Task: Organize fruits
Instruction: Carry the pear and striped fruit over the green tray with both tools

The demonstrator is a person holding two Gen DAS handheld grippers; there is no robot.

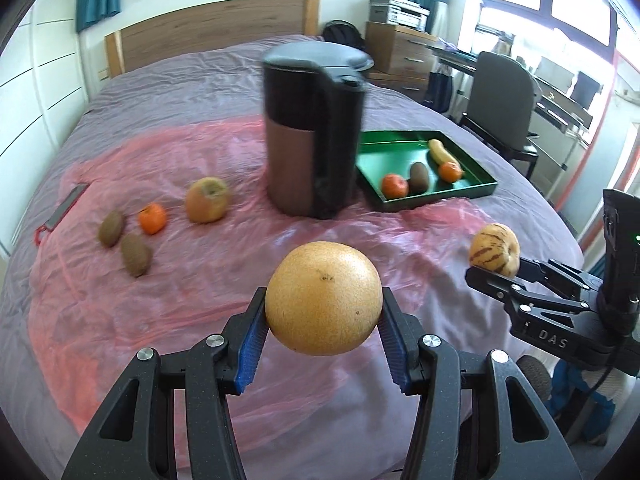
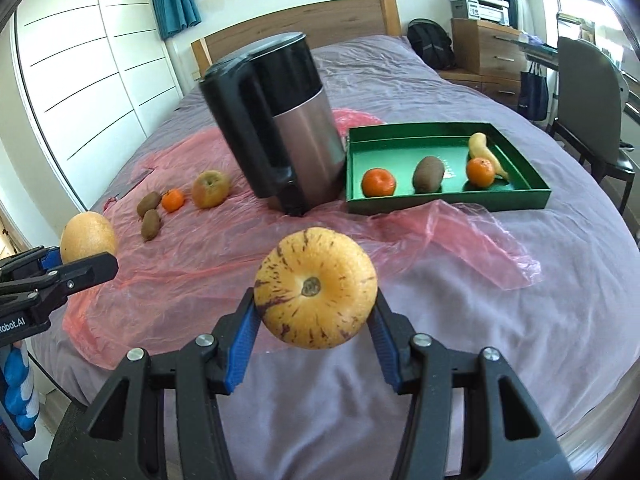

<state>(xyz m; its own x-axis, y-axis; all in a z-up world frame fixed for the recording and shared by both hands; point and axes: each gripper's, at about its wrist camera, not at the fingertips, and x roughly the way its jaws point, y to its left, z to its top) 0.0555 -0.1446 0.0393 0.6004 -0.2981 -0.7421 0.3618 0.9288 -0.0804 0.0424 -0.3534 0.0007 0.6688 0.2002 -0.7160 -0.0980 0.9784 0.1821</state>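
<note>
My left gripper (image 1: 323, 334) is shut on a large yellow-orange grapefruit (image 1: 323, 298), held above the bed's near edge. My right gripper (image 2: 314, 322) is shut on a yellow purple-striped melon (image 2: 316, 288), held above the bed; both also show in the other view, the melon (image 1: 495, 249) at right and the grapefruit (image 2: 88, 237) at left. A green tray (image 2: 516, 196) at the right holds two tangerines (image 2: 378, 182), a kiwi (image 2: 428, 174) and a banana (image 2: 486, 152). Loose on the pink plastic sheet at the left lie an apple (image 1: 207, 200), a tangerine (image 1: 152, 218) and two kiwis (image 1: 136, 255).
A tall black and steel kettle (image 1: 314, 136) stands mid-bed, left of the tray. A small grey flat object with a red loop (image 1: 66, 206) lies at the far left. A chair (image 1: 504, 100) and drawers (image 1: 400, 54) stand right of the bed.
</note>
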